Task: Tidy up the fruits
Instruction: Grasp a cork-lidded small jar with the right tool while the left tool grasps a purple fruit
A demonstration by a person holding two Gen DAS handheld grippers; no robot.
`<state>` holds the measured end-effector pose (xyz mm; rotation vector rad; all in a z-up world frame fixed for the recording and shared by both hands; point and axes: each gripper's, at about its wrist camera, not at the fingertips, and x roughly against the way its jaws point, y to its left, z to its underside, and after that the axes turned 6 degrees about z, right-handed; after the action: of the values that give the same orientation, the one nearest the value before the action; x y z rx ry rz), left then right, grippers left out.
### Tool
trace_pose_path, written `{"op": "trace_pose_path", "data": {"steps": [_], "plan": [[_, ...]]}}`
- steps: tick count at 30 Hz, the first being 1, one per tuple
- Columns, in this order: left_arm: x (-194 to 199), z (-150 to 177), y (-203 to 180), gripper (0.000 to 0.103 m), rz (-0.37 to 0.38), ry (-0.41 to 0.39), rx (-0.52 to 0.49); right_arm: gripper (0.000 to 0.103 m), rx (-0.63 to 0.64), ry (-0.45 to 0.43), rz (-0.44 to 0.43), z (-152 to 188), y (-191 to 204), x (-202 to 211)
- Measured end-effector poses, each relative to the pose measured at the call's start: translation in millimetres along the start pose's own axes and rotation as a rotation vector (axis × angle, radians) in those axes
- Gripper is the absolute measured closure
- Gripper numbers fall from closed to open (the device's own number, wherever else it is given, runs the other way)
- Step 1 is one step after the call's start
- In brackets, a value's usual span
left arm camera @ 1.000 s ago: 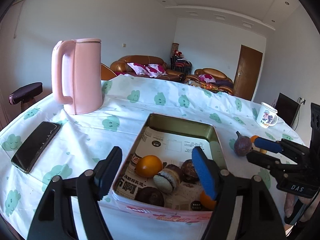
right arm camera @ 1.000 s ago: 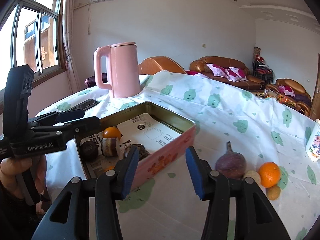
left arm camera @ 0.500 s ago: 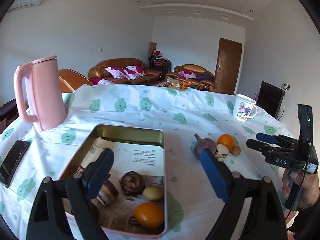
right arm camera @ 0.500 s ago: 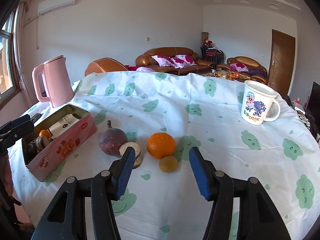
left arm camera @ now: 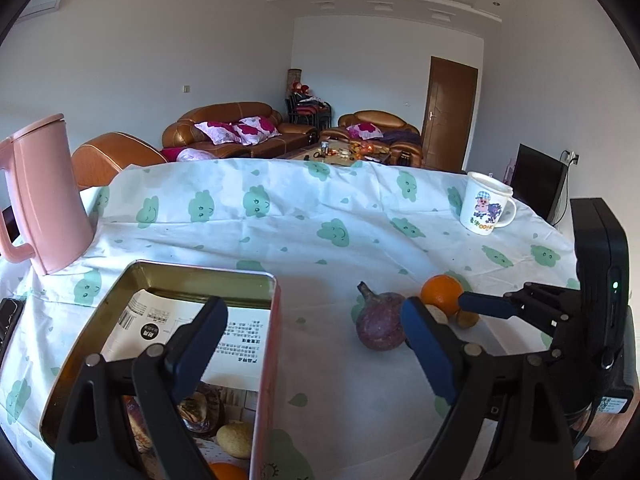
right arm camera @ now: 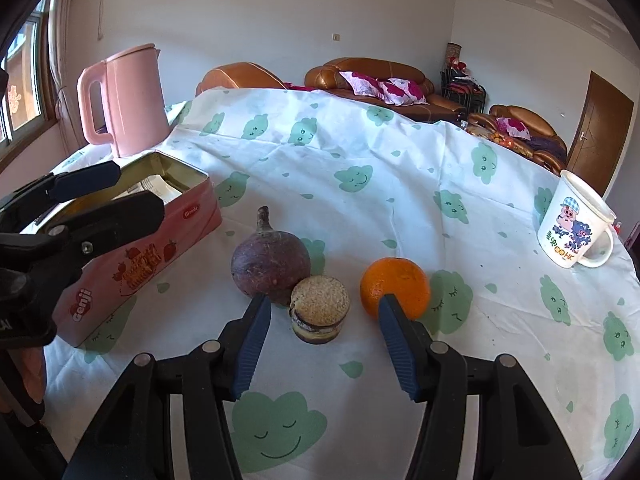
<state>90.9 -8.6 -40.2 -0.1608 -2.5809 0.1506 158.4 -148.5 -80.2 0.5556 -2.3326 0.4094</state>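
A pink tin [right arm camera: 136, 256] lined with paper holds several fruits; it also shows in the left wrist view [left arm camera: 268, 360]. On the cloth lie a purple fruit [right arm camera: 270, 266], a round brown-topped piece [right arm camera: 319, 308] and an orange [right arm camera: 395, 282]. In the left wrist view the purple fruit [left arm camera: 378, 326] and the orange [left arm camera: 441, 294] lie right of the tin. My right gripper [right arm camera: 324, 312] is open, its fingers either side of the brown-topped piece. My left gripper [left arm camera: 314, 340] is open and empty, above the tin's right edge.
A pink kettle [right arm camera: 124, 98] stands behind the tin. A white cartoon mug [right arm camera: 574, 224] stands at the far right of the table. A dark phone [left arm camera: 8, 320] lies at the table's left edge. Sofas and a door are beyond the table.
My right gripper has moved down and forward toward the loose fruits, now straddling the brown-topped piece. My left gripper has moved to the right, over the tin's right edge. Both stay open.
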Motion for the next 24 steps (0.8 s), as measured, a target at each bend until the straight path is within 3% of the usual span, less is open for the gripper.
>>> {"op": "trace_pose_path", "data": {"steps": [4,6,8,13,18,22,24], "plan": [[-3,2,2,0.009,0.004,0.007,0.014,0.05,0.018,0.041,-0.013,0,5,-13],[-5,2,1,0.009,0.01,0.01,0.013,0.058,0.005,0.08,-0.026,0,2,-22],[-6,3,-1,0.009,0.013,0.015,0.008,0.066,-0.01,0.065,-0.036,-2,0,-20],[-10,5,-8,0.009,0.025,0.025,-0.003,0.067,-0.04,-0.014,-0.01,0,-5,-3],[-19,4,-21,0.009,0.032,0.043,-0.034,0.067,-0.167,-0.102,0.033,4,-28,15],[-36,3,-31,0.011,0.049,0.086,-0.05,0.066,-0.247,-0.127,0.046,7,-44,20],[-48,3,-36,0.016,0.062,0.12,-0.053,0.066,-0.267,-0.127,0.048,7,-49,20]]}}
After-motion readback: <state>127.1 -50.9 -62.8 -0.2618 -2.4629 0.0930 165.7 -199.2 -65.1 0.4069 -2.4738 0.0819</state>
